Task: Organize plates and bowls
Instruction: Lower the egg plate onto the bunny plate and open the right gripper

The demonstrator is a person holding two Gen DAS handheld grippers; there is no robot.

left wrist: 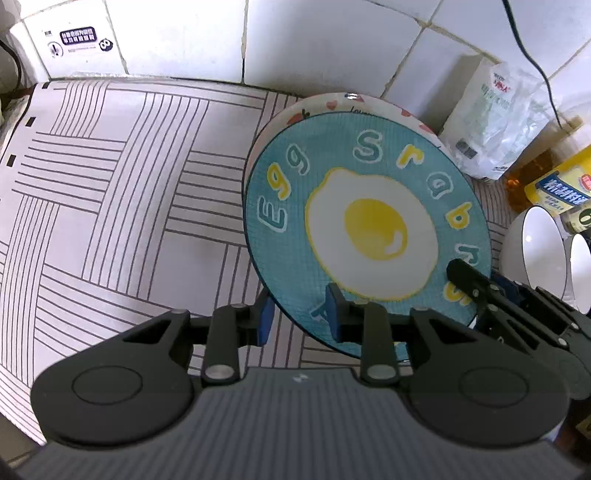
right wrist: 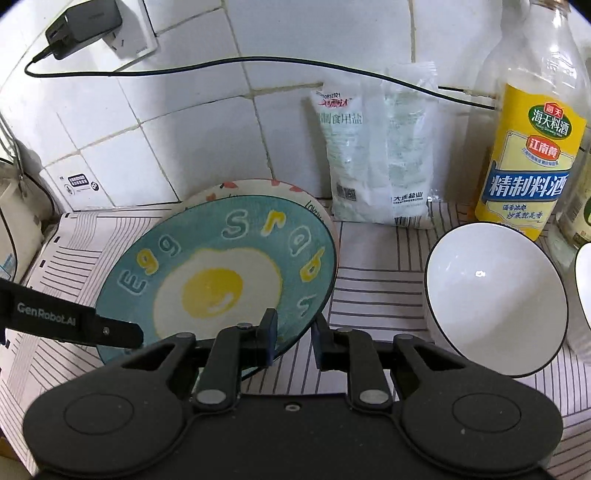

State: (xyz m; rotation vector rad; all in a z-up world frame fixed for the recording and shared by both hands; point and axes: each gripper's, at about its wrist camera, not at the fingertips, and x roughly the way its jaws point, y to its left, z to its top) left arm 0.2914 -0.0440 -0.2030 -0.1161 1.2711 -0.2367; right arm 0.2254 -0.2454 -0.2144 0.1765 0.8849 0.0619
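Note:
A blue plate with a fried-egg picture (left wrist: 369,236) is tilted up, its far rim resting over a white plate with red hearts (left wrist: 332,103). My left gripper (left wrist: 301,314) has its two blue pads astride the blue plate's near rim, with a visible gap. My right gripper (right wrist: 293,338) straddles the same plate (right wrist: 218,280) at its right rim, jaws a little apart. The right gripper also shows in the left wrist view (left wrist: 476,284). A white bowl with a dark rim (right wrist: 495,299) stands to the right, a second bowl (right wrist: 583,288) beyond it.
A striped mat (left wrist: 110,184) covers the counter. A salt bag (right wrist: 373,155) and a cooking wine bottle (right wrist: 528,147) stand against the tiled wall. A charger (right wrist: 85,26) and its cable hang on the wall.

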